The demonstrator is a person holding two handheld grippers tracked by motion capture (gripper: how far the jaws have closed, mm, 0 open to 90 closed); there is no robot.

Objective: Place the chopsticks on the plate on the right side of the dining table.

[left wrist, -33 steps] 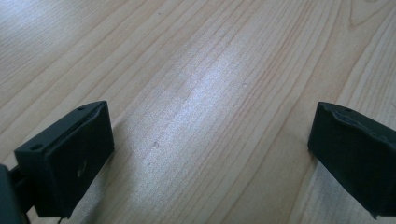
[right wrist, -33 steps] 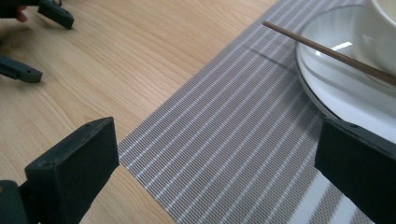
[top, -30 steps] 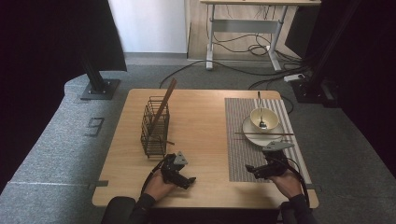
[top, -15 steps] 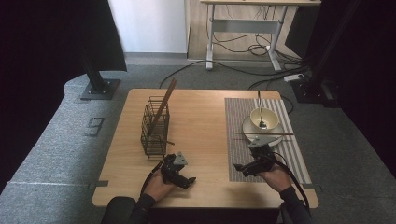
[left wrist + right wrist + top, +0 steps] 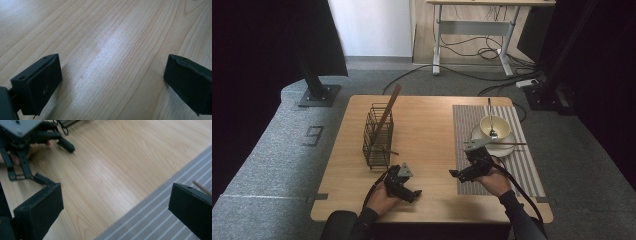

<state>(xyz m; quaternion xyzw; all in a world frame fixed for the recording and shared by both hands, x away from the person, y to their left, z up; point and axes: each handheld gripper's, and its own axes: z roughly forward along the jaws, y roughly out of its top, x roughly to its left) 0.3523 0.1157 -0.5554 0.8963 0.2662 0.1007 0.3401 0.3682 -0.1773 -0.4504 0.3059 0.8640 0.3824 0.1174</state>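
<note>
In the high view my left gripper [image 5: 413, 194] rests low on the bare wood near the table's front edge, jaws pointing right. Its own view shows the left gripper [image 5: 112, 82] open over wood grain, nothing between the jaws. My right gripper [image 5: 457, 175] hovers at the left edge of the striped placemat [image 5: 512, 165], pointing left. In its own view the right gripper [image 5: 115, 212] is open and empty, half over wood and half over the placemat [image 5: 162, 217]. The left gripper [image 5: 58, 164] appears farther off there, also open.
A black wire basket [image 5: 378, 135] stands left of centre with a brown stick [image 5: 389, 109] leaning in it. On the mat's far end a cream bowl [image 5: 498, 125] holding a spoon [image 5: 490, 116] sits on a plate [image 5: 502, 148]; a chopstick [image 5: 511, 144] lies across it.
My right gripper has moved left, from over the mat beside the plate to the mat's left edge, and turned to point left. The left gripper has stayed put.
</note>
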